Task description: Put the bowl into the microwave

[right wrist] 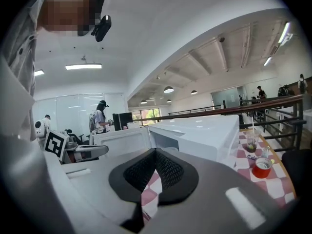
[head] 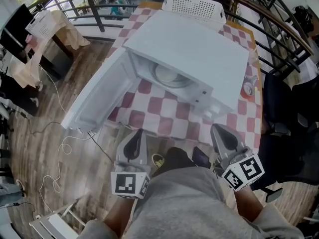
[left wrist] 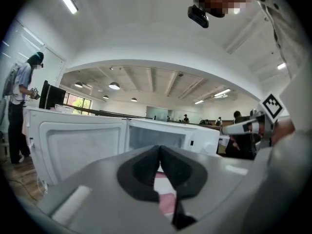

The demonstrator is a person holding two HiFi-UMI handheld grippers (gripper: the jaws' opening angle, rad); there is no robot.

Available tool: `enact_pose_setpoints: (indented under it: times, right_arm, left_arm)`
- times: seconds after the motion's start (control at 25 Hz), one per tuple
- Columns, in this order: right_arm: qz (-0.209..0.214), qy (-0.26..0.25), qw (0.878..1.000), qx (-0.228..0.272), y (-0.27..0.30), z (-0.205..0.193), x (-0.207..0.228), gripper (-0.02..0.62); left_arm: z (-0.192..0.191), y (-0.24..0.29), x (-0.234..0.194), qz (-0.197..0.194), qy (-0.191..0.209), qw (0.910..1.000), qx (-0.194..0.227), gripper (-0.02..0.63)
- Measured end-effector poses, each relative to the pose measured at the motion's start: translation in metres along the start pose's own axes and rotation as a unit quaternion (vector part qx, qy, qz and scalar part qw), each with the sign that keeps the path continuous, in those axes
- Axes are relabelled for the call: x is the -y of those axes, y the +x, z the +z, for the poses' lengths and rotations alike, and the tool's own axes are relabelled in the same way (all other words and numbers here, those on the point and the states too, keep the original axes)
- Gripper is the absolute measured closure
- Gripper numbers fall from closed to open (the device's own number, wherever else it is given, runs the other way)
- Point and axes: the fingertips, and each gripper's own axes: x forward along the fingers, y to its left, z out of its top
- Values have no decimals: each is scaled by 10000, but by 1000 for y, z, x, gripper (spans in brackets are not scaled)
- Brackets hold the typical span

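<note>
Microwave sat on the checked table, door swung fully open to the left. 1 round white dish, judged to be the bowl, lay inside the cavity, though it could be the turntable; rim only partly visible. Left gripper and right gripper both hung near the person's lap, well apart from the microwave. Both pairs of jaws were pressed together with nothing between them (left gripper view, right gripper view). Judgement: placement looked done; the door not yet shut, if closing is wanted.
</note>
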Motion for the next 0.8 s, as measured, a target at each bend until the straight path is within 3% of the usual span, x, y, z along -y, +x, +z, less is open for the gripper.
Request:
enact_pose_setpoints:
  times: [0.36, 0.64, 0.8]
  right_arm:
    - [-46, -69, 9995, -299, -25, -25, 21, 597]
    - [-8, -139, 9994, -325, -77, -32, 46, 597]
    - [96, -138, 9994, -297, -118, -43, 58, 597]
  left_arm:
    - [9, -23, 35, 265, 168, 9995, 17, 594]
    - [9, -51, 94, 381, 203, 9991, -4, 594]
    - [6, -79, 134, 690, 260, 9972, 147, 595]
